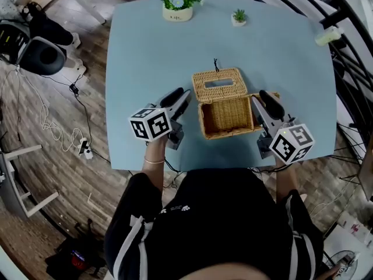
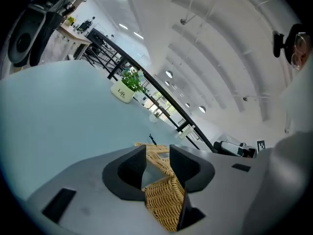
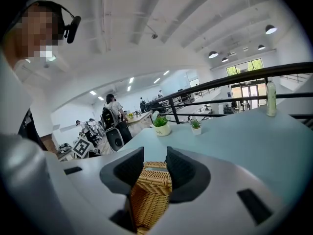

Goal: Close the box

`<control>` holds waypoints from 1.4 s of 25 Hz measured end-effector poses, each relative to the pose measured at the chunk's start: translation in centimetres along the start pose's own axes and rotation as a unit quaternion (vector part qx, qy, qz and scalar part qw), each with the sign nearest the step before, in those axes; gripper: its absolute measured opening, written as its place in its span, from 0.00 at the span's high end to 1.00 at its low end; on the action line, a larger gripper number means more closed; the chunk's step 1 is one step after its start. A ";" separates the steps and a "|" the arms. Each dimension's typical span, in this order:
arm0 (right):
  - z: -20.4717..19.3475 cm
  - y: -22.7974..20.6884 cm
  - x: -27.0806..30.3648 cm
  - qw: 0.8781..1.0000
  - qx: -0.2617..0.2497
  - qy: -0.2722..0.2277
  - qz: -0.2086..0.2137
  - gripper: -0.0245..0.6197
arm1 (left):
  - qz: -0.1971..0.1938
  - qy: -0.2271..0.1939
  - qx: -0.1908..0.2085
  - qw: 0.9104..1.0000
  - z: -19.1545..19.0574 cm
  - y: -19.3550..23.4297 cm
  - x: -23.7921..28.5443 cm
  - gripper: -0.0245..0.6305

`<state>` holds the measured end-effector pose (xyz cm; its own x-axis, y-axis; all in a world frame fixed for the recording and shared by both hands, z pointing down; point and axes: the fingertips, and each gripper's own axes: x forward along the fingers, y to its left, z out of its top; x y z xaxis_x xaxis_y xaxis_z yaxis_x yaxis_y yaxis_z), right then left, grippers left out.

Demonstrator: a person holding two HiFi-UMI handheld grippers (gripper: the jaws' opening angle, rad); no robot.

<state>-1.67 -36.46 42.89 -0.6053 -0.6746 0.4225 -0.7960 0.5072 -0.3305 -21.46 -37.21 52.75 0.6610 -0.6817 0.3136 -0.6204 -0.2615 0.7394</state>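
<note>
A wicker box (image 1: 227,116) stands open in the middle of the blue table (image 1: 145,51). Its lid (image 1: 218,84), with an oblong slot, leans back from the far rim. My left gripper (image 1: 184,97) lies at the box's left near corner with its jaws apart. In the left gripper view that gripper (image 2: 157,155) has the box's corner (image 2: 164,199) showing through the gap, with a strip of table beside it. My right gripper (image 1: 263,100) lies along the right wall. In the right gripper view this gripper (image 3: 155,160) stands apart over the wicker rim (image 3: 149,195), and no pad visibly presses on it.
A white pot with flowers (image 1: 177,7) and a small potted plant (image 1: 239,18) stand at the table's far edge. A pale bottle (image 1: 327,35) sits at the far right corner. Black railing (image 1: 349,69) runs along the right. A chair (image 1: 35,45) and cables are on the floor at left.
</note>
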 end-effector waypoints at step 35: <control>-0.9 -1.4 -0.4 0.999 0.028 0.003 -0.044 0.74 | -0.058 0.014 -0.136 0.989 -0.5 2.2 5.2 0.79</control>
<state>-0.35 -36.38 43.94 -0.5339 -0.7115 0.4568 -0.8440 0.4156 -0.3391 -19.21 -40.97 56.30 0.7344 -0.6384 0.2304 -0.4054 -0.1404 0.9033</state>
